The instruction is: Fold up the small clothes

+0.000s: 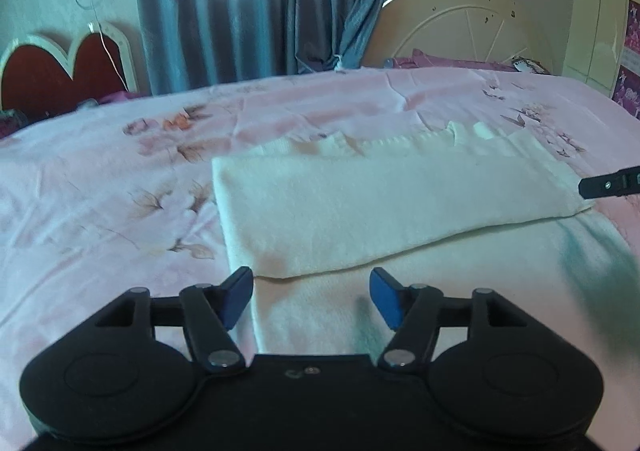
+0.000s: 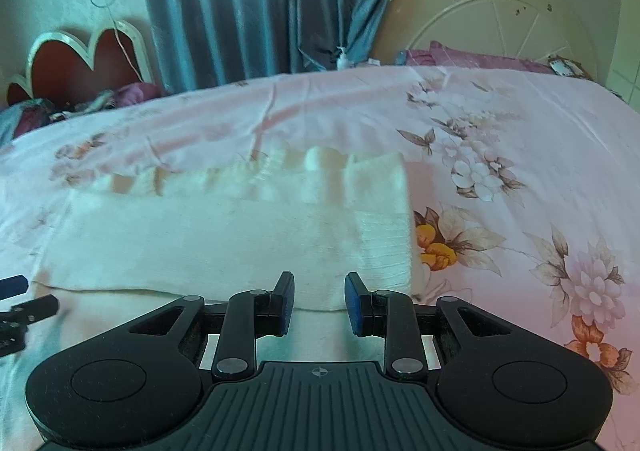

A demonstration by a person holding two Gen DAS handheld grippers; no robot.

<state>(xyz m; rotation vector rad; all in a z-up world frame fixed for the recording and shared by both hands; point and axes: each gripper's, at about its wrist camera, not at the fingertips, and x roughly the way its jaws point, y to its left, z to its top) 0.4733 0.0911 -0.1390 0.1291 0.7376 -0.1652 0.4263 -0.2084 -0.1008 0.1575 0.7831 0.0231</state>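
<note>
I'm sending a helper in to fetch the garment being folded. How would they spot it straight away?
Look at the big bed under the pink floral bedsheet, in front of the blue curtain. Near its front edge lies the white knit garment, folded over on itself into a flat band. It is the only plain, unprinted white piece lying on the flowered sheet.
</note>
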